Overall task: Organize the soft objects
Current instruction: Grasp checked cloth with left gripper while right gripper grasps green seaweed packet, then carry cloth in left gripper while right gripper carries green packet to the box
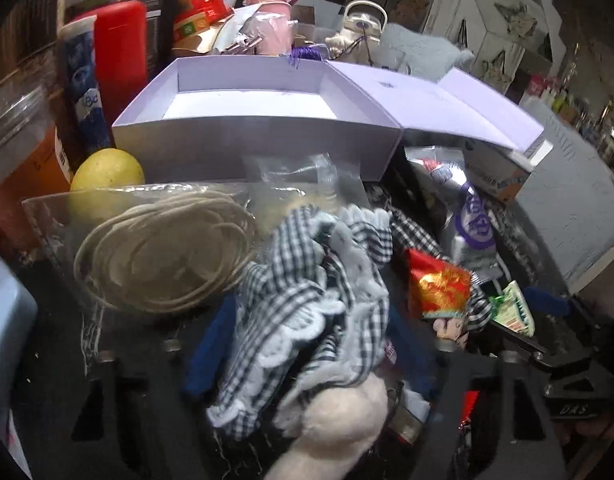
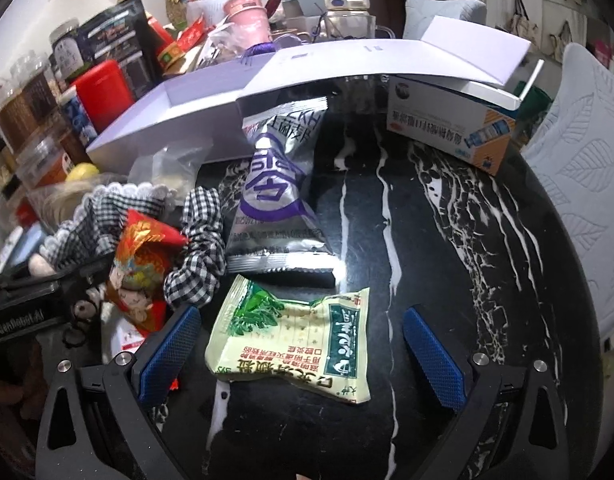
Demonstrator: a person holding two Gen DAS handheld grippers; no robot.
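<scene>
In the left wrist view my left gripper (image 1: 307, 360) is shut on a soft toy in black-and-white checked cloth (image 1: 307, 300), its pale plush part (image 1: 339, 432) nearest the camera. An open lavender box (image 1: 251, 120) stands just beyond it, empty. The toy also shows in the right wrist view (image 2: 107, 216), with a checked scrunchie (image 2: 199, 248) beside it. My right gripper (image 2: 303, 356) is open, its blue pads (image 2: 171, 348) either side of a green-and-cream sachet (image 2: 291, 344) on the black marble table (image 2: 447, 220). A silver-purple pouch (image 2: 275, 192) lies behind the sachet.
A red-gold snack packet (image 2: 143, 256) lies left of the sachet. A coil of cord in a clear bag (image 1: 163, 256), a yellow fruit (image 1: 107, 172), jars and a red case (image 1: 119, 56) crowd the left. A medicine carton (image 2: 451, 128) sits under the box's open lid (image 2: 387, 60).
</scene>
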